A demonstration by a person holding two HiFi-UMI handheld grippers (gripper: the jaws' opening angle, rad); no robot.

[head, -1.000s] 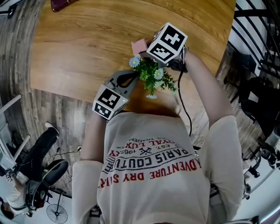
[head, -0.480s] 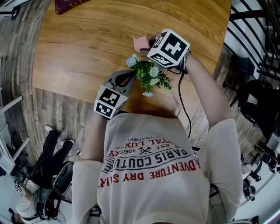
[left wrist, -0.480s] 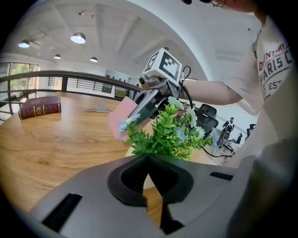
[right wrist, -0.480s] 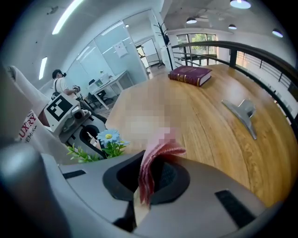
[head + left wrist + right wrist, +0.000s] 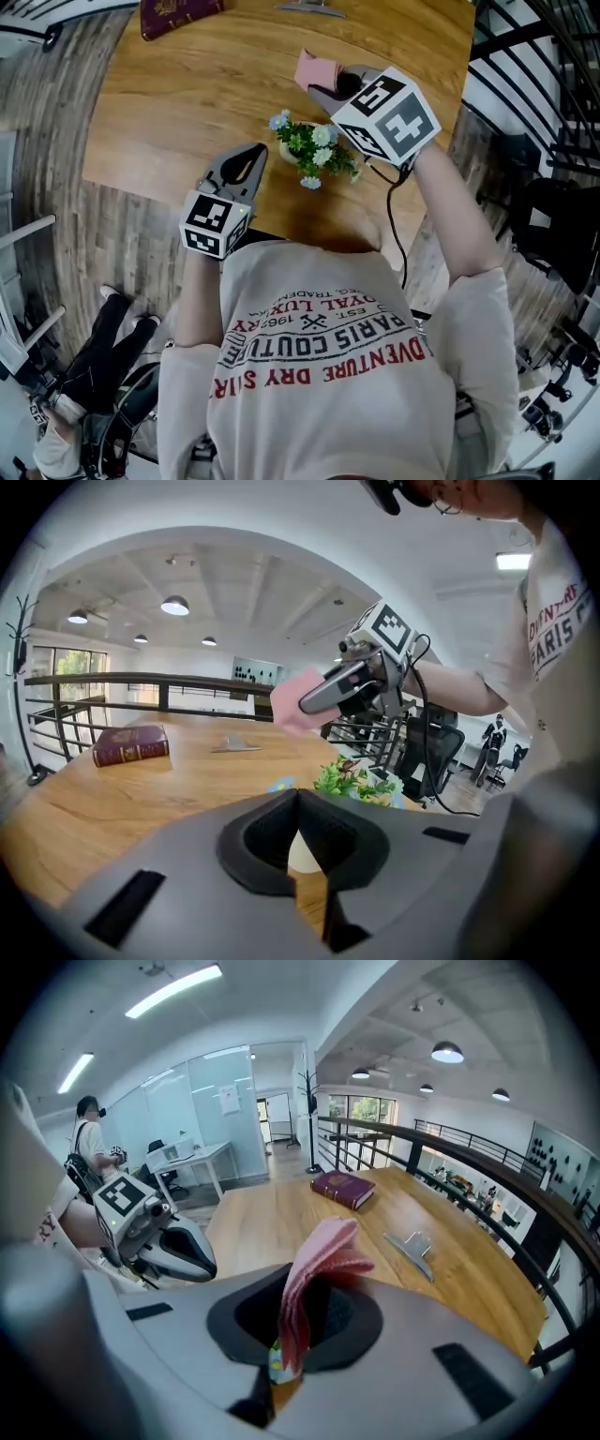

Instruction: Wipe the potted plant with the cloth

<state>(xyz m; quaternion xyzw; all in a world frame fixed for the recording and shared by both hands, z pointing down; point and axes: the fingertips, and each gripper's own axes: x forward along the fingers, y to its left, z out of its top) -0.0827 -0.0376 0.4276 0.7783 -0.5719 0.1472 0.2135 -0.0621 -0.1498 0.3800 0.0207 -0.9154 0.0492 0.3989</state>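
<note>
The right tool [image 5: 326, 86] is pinching the pink cloth [image 5: 312, 67] up above the potted plant [image 5: 314, 152], which is sitting on the tabletop [image 5: 178, 94]. The left tool [image 5: 251, 155] is hovering beside it, closed and empty. A hard wipe could be knocking the potted plant over, since nothing is holding it.

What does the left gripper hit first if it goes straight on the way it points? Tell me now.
Probably the potted plant: its white pot sits right beyond the tips of the shut left gripper. Depth is unclear; pointing slightly down, it could touch the table first.
</note>
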